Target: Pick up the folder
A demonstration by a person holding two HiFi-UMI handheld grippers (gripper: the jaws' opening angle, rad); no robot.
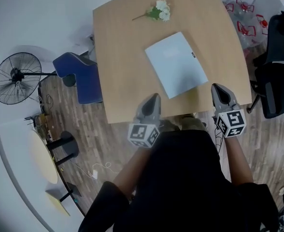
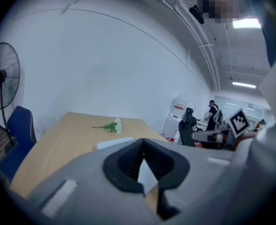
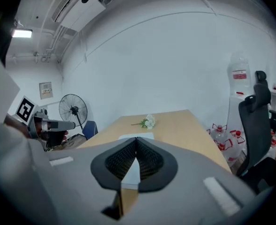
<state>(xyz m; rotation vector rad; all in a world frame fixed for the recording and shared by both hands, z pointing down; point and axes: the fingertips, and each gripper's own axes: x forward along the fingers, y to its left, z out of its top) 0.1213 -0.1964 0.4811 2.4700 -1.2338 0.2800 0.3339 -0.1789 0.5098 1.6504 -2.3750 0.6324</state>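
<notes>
On the wooden table [image 1: 118, 57]: the folder [image 1: 176, 64], pale blue-grey and closed, lay flat and turned at an angle. Its near corner was close to the table's near edge, and nothing rested on it.
Beyond the folder: a sprig of white flowers [image 1: 159, 11] lay well apart from it, toward the far edge.
Left gripper [image 1: 155, 98]: we held it over the near edge of the table, to the left of the folder's near corner and apart from it. Its own view showed the jaws pressed together with nothing between them.
Right gripper [image 1: 217, 87]: we held it to the right of that same corner, near the folder's right side but not touching it. Its jaws were likewise together and empty.
Around the table: a blue chair [image 1: 81, 76] and a standing fan [image 1: 16, 76] stood at the left, and a black office chair [image 1: 277, 81] at the right.
Step in hand: we judged this to be the approach. The folder lay untouched between the two grippers, and the pick had not begun.
Next move: we reckoned the jaws had to part first, since closed tips cannot take a flat sheet. One gripper then had to come in low at an edge or corner, with one jaw under the cover and the other above it.
Risk: we thought the thin, smooth folder might slide across the table instead of lifting, so the other gripper could steady it.
</notes>
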